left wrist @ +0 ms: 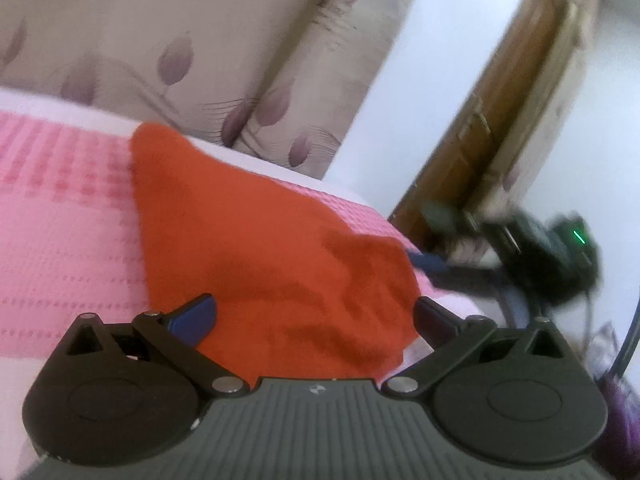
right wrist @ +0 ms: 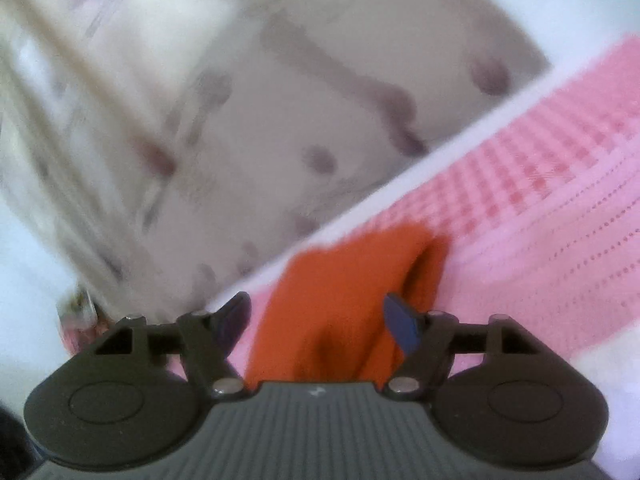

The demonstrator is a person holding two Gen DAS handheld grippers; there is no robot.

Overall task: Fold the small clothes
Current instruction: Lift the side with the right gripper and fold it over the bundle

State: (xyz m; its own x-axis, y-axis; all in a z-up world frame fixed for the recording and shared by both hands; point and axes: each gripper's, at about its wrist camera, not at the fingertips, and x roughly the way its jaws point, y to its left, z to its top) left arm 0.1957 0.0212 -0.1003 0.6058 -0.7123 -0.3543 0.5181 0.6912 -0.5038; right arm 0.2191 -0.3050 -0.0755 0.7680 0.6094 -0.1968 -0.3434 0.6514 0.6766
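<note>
An orange-red small garment (left wrist: 256, 248) lies rumpled on a pink woven bedcover (left wrist: 60, 208). My left gripper (left wrist: 316, 316) is open, its blue-padded fingers spread either side of the garment's near edge, just above it. The right gripper appears in the left wrist view (left wrist: 500, 264) at the garment's right corner, blurred by motion. In the right wrist view my right gripper (right wrist: 316, 320) is open, fingers spread over the same garment (right wrist: 340, 300), which lies folded in a ridge on the bedcover (right wrist: 540, 220).
A beige curtain with purple leaf print (left wrist: 180, 52) hangs behind the bed. A white wall (left wrist: 420, 92) and a brown wooden door (left wrist: 500, 120) stand to the right. The bed's edge runs near the garment's right side.
</note>
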